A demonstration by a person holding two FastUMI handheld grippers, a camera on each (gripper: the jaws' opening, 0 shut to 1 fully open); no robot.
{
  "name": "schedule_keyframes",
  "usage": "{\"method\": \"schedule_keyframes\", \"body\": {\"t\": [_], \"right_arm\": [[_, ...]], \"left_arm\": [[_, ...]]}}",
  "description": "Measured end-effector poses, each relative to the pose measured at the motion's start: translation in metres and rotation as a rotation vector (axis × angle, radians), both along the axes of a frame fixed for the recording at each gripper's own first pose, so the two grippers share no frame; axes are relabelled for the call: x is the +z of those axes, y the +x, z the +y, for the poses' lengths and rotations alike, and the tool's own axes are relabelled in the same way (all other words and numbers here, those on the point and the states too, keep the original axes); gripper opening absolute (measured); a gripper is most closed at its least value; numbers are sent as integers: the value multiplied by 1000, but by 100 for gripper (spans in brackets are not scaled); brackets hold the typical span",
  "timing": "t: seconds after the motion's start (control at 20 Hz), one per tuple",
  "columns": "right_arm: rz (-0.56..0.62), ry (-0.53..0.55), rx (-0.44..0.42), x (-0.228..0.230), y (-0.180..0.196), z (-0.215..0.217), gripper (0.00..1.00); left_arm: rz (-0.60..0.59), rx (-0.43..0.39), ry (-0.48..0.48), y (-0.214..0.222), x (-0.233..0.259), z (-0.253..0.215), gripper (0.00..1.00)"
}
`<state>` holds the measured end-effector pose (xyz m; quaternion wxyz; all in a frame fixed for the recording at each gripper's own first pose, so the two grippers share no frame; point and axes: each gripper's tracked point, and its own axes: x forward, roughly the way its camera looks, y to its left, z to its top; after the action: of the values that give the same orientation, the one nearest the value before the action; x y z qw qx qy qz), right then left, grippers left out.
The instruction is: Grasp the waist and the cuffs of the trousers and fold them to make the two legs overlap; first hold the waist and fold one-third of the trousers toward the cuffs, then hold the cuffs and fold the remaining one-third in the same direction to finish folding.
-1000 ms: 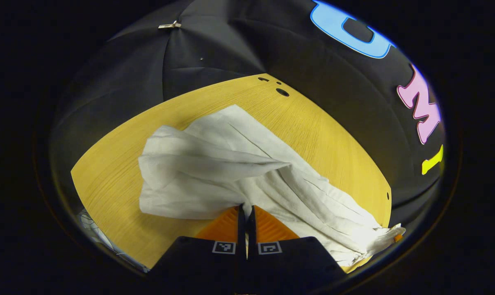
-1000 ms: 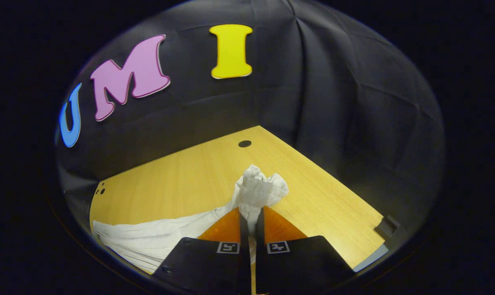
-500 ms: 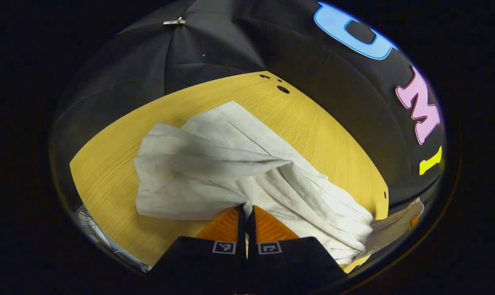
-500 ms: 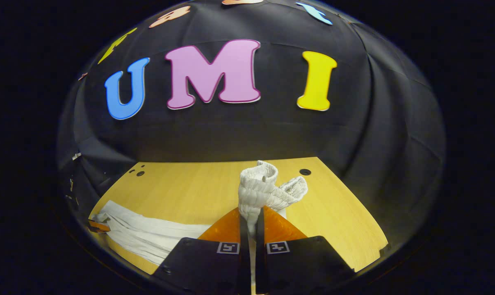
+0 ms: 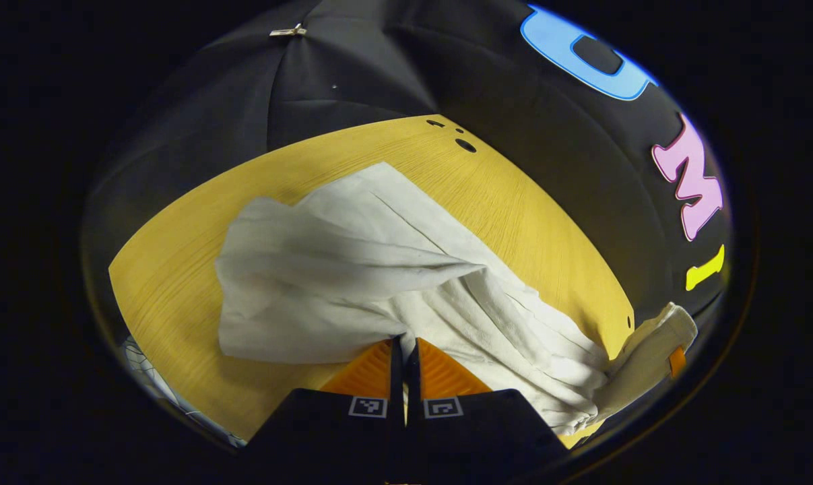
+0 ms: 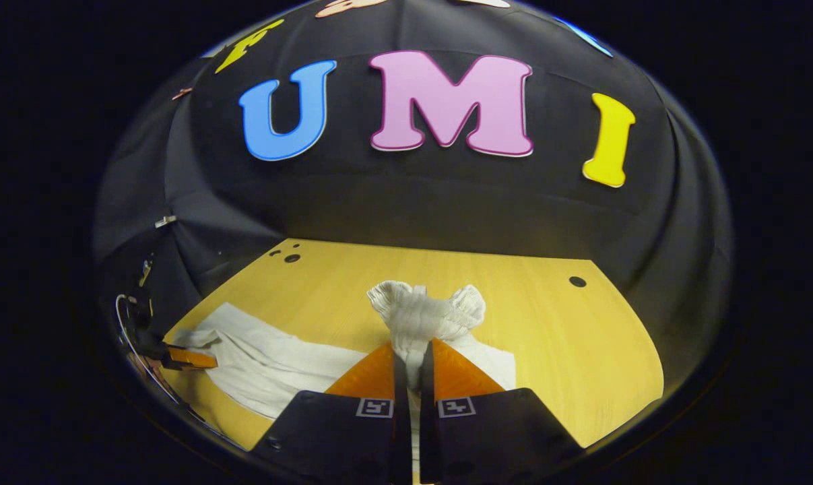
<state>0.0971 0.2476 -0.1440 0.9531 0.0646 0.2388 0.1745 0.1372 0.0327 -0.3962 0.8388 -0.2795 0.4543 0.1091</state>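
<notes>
Trousers (image 5: 352, 269) lie crumpled across the wooden tabletop (image 5: 527, 215), pale cloth stretched between my two grips. My right tongs (image 6: 411, 347) are pinched on the gathered elastic waist (image 6: 425, 311), which stands up in a ruffle above the tips. My left tongs (image 5: 404, 343) are pinched on the cloth at the leg end, where the cuffs should be; folds hide the exact hem.

Over the last second my right tongs have swung round and lifted. The waist now hangs clear of the tabletop at the far right of the left gripper view, where it lay against the wood a second ago. In the right gripper view the booth wall has turned square on, and my left tongs now appear low at the left edge. On the left side, barely any shift.

Judgement: first step under way, legs not yet overlapped. The lifted waist suggests the lay-over is starting. Cloth between grips is bunched; needs tension before laying down.
</notes>
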Motion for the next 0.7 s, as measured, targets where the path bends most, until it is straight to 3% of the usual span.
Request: {"method": "schedule_keyframes", "body": {"t": [0.4,0.55,0.7], "right_arm": [[62,-122,204,-61,-31,80,9],[136,-96,245,-85,-49,94,11],[228,-13,265,-98,-60,103,22]], "left_arm": [[-5,-12,-1,1,-2,3,6],[-2,-13,4,1,-2,3,6],[1,-13,10,0,-2,4,6]]}}
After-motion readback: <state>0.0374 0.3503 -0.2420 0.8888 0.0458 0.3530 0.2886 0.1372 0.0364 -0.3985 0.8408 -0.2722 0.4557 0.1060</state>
